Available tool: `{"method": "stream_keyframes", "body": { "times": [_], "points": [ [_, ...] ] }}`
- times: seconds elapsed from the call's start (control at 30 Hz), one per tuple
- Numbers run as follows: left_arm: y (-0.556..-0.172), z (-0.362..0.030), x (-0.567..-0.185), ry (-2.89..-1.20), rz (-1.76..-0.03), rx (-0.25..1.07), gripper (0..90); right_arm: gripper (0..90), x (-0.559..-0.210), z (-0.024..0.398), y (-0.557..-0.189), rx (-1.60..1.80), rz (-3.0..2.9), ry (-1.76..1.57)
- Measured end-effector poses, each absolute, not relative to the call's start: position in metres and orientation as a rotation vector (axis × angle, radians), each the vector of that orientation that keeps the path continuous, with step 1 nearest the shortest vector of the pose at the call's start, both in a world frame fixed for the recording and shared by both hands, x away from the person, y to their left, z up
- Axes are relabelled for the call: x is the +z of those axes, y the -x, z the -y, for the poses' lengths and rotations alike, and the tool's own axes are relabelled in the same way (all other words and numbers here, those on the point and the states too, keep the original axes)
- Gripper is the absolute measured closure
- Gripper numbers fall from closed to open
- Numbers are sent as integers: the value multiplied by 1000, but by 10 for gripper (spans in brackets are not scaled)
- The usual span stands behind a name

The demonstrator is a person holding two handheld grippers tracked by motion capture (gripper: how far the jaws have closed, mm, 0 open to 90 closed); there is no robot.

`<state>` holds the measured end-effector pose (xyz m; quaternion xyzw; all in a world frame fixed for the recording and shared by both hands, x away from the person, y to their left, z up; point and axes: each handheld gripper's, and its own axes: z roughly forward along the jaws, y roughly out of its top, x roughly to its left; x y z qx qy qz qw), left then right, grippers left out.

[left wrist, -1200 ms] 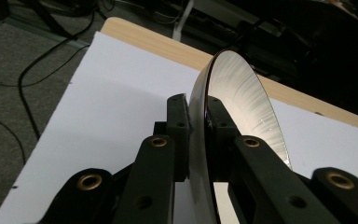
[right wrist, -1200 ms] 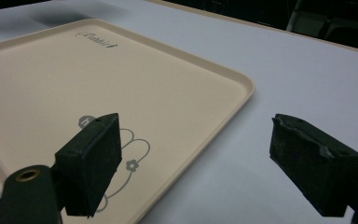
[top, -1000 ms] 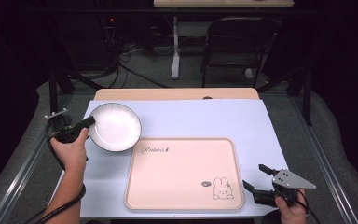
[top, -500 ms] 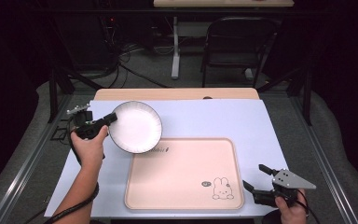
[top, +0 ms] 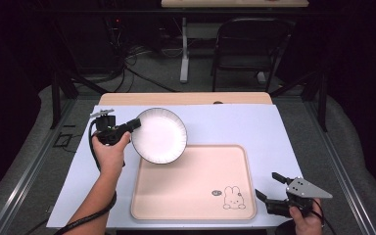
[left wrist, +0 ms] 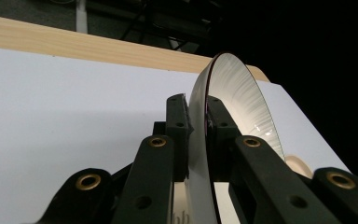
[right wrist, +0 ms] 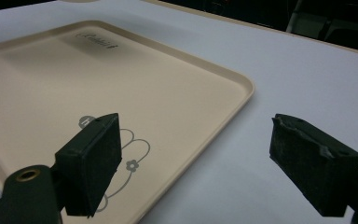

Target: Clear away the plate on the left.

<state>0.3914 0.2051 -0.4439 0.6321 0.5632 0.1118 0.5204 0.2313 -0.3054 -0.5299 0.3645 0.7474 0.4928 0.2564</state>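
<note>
Left tool (top: 133, 126) clamps round ribbed white plate (top: 159, 135) | right tool (top: 270, 189) spread

High view overhead, gripper views low, sharing tray (top: 191, 196)

the left gripper (top: 136, 125) is black, with brass-coloured bushings at the linkage pivots and small screw holes in its flat jaw blocks; a black cable (top: 94, 147) loops from it. the right gripper (top: 268, 186) is black, topped by a grey three-cornered plate (top: 307, 187). both forearms are bare, no sleeves.
</note>
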Motion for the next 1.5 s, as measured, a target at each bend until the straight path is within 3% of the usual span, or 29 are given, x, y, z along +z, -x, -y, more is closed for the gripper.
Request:
{"method": "stream_keyframes", "body": {
  "times": [1.5],
  "points": [
    [-350, -162, -484, -1569, -1250, 82, 814, 160, -530, 305, -231, 1336, -2029, -991]
  ]
}}
